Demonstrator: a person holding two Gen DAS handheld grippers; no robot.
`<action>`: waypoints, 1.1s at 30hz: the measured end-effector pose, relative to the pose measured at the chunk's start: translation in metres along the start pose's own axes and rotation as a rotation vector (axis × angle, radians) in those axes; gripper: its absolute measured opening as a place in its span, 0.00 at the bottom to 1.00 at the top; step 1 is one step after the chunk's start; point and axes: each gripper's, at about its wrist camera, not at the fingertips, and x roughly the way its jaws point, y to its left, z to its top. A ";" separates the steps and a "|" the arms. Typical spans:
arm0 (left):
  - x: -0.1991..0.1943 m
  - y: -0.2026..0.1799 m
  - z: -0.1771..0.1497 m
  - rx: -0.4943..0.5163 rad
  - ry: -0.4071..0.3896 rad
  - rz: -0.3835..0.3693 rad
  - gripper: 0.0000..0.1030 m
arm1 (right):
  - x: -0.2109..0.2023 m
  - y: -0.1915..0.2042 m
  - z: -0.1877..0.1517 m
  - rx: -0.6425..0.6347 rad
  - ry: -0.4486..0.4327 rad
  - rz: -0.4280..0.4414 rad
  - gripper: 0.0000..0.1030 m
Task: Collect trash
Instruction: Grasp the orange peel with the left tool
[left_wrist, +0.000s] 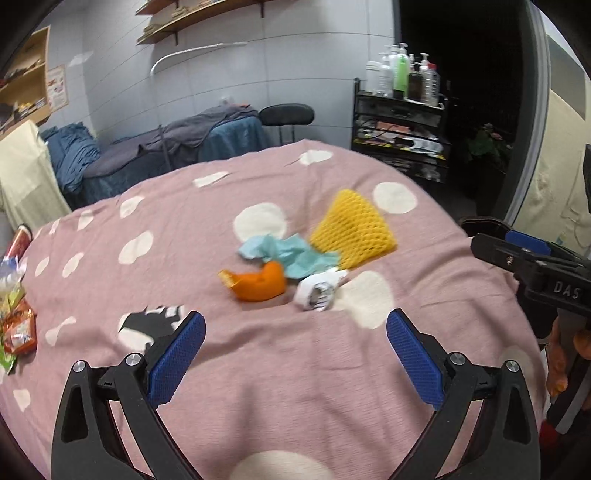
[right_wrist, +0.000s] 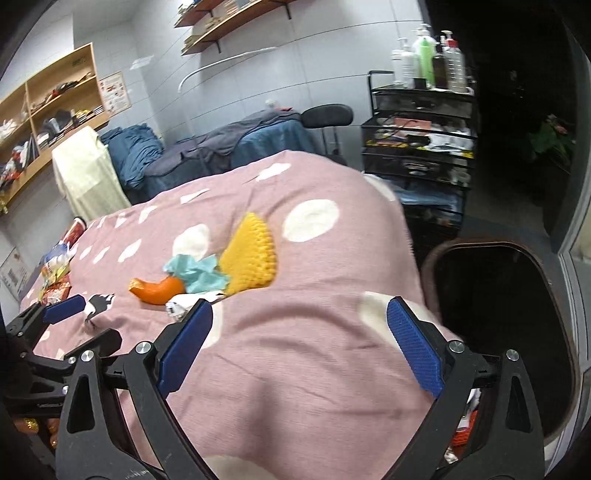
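Both the left tongs (left_wrist: 295, 350) and right tongs (right_wrist: 299, 347) gaped wide, empty, above the pink spotted bench (left_wrist: 295, 387). Ahead lay orange peel (left_wrist: 258, 284), crumpled paper (left_wrist: 317, 291), teal tissue (left_wrist: 291, 254), yellow foam net (left_wrist: 351, 229). "DAS" marked the right tongs.

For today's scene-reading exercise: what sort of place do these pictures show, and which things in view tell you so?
Probably a massage or beauty treatment room: a padded treatment bed draped in blue cloth, a cart topped with pump bottles, and wall shelves. The trash lies on a dotted pink cover.
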 end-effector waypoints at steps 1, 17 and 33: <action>0.001 0.005 -0.002 -0.008 0.002 0.010 0.95 | 0.003 0.006 0.000 -0.007 0.009 0.010 0.91; 0.056 0.040 0.021 -0.057 0.109 -0.049 0.84 | 0.031 0.055 0.002 -0.072 0.095 0.074 0.91; 0.099 0.030 0.033 0.029 0.207 -0.034 0.35 | 0.038 0.055 -0.001 -0.084 0.115 0.057 0.91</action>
